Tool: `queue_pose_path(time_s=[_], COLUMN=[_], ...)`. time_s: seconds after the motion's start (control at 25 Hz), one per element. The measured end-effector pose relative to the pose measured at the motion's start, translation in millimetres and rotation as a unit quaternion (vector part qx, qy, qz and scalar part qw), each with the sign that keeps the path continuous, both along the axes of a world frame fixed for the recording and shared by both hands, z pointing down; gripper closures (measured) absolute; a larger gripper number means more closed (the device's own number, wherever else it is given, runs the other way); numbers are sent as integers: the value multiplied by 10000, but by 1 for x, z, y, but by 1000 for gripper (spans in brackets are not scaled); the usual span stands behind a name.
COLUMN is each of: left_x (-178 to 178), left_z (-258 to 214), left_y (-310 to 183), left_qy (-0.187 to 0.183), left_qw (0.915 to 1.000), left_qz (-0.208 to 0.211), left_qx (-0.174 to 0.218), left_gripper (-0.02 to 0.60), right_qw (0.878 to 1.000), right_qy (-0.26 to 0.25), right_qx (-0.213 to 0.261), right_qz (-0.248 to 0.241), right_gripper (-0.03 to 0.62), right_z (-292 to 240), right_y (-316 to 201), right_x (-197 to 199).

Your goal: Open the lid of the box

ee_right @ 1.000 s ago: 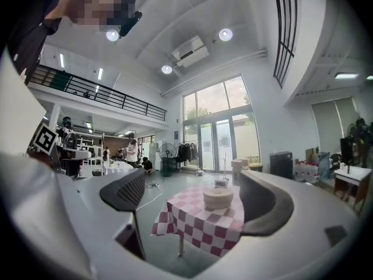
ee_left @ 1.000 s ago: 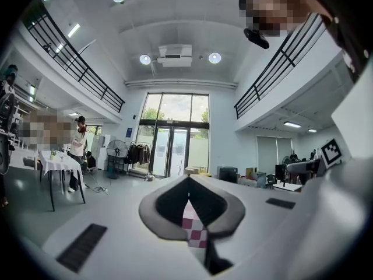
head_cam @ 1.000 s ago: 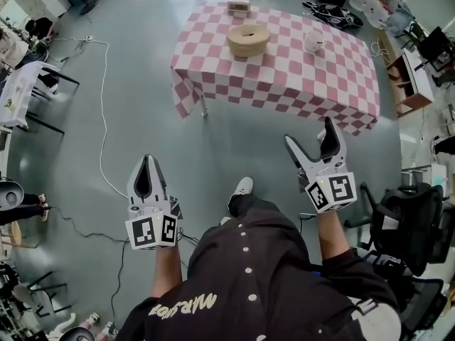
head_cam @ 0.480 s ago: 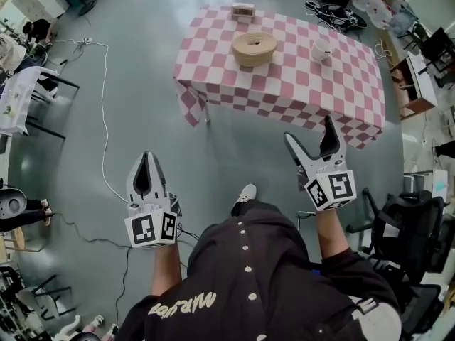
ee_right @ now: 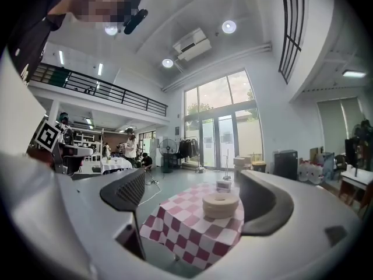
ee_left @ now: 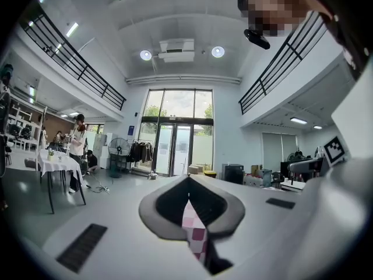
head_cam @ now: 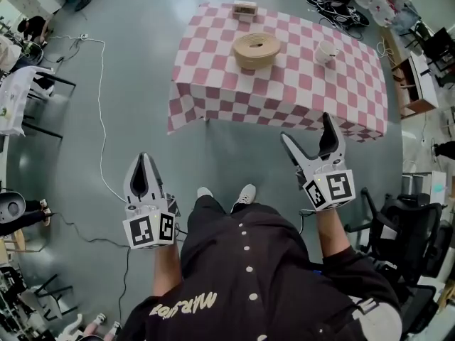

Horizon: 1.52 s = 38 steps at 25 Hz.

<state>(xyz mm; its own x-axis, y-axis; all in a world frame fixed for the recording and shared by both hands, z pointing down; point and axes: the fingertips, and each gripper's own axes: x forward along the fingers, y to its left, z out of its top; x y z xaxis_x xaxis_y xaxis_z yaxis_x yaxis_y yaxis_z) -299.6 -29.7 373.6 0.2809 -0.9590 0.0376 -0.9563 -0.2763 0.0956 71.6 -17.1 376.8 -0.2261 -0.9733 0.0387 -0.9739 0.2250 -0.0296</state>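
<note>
The round beige box (head_cam: 257, 50) stands on the table with the pink-and-white checked cloth (head_cam: 284, 91), ahead of me across bare floor. In the right gripper view the same box (ee_right: 220, 204) shows between the jaws, well beyond them, on the cloth (ee_right: 180, 229). My right gripper (head_cam: 306, 128) (ee_right: 195, 200) is open and holds nothing, short of the table's near edge. The left gripper (head_cam: 145, 158) (ee_left: 187, 181) hangs over the floor to the left, jaws shut and empty; a sliver of checked cloth (ee_left: 195, 238) shows through its gap.
A small box (head_cam: 244, 9) sits at the table's far edge and a white cup (head_cam: 326, 51) to the right of the round box. A white cable (head_cam: 101, 119) runs over the floor at left. Black chairs (head_cam: 405, 226) stand at right, a shelf (head_cam: 411, 77) beyond.
The table has drawn a little nearer and squarer in the head view as the person steps toward it. A second shoe now shows below. Both grippers keep their poses.
</note>
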Motion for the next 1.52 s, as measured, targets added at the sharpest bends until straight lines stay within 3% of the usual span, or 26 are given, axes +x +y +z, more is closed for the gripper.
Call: queue_pose_path(time_s=[0.6, 1.52], left_x=[0, -15], left_z=[-22, -7], left_y=[-117, -241], left_qy=[31, 88], left_qw=[9965, 9856], left_qz=[785, 1685], left_qx=[293, 141], left_gripper=[571, 571], right_qw=[9968, 9838], right_qy=[-99, -283], right_qx=[93, -49], right_qz=[793, 1769], right_gripper=[98, 100], right_z=[-15, 3], right_y=[-57, -121], right_x=[-3, -29])
